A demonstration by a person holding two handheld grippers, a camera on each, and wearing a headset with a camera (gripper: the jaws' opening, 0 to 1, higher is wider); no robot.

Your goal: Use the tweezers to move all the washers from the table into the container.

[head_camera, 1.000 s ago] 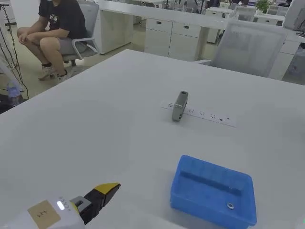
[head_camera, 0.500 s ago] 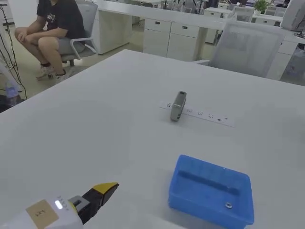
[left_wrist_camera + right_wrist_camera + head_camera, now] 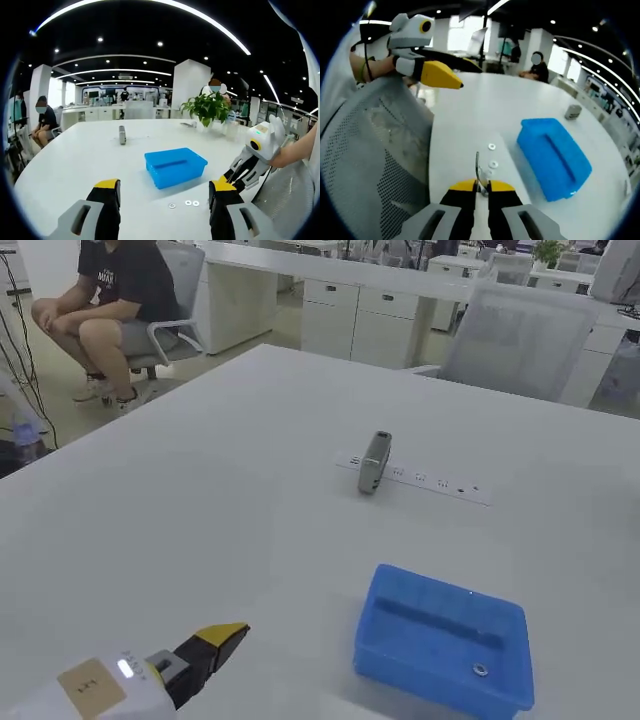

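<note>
In the head view, a person (image 3: 105,300) is sitting on a chair in the upper left of the frame. The left gripper (image 3: 230,636) is poking in at the lower left, over the white table (image 3: 200,500). A small gray box (image 3: 374,462) is standing in the middle of the frame. The blue container (image 3: 440,635) is sitting on the table at the lower right. 1 washer (image 3: 480,670) is lying inside it, near its lower right corner.

In the left gripper view, the left gripper's 2 jaws are standing wide apart at the bottom of the frame, and they are holding nothing. 3 washers (image 3: 188,203) are lying on the table at the bottom middle, between the jaws. They are near the container but not touching it. A green plant (image 3: 207,107) is standing a little right of the middle.

In the right gripper view, a gray mesh chair (image 3: 370,150) is taking up the left side. The right gripper (image 3: 479,186) is at the bottom middle. Its 2 jaws are pressing close together and pinching the thin metal tweezers (image 3: 477,170). The tweezers are pointing up the frame, with the washers lying just beside their tip. The container is sitting to the right of the washers.
</note>
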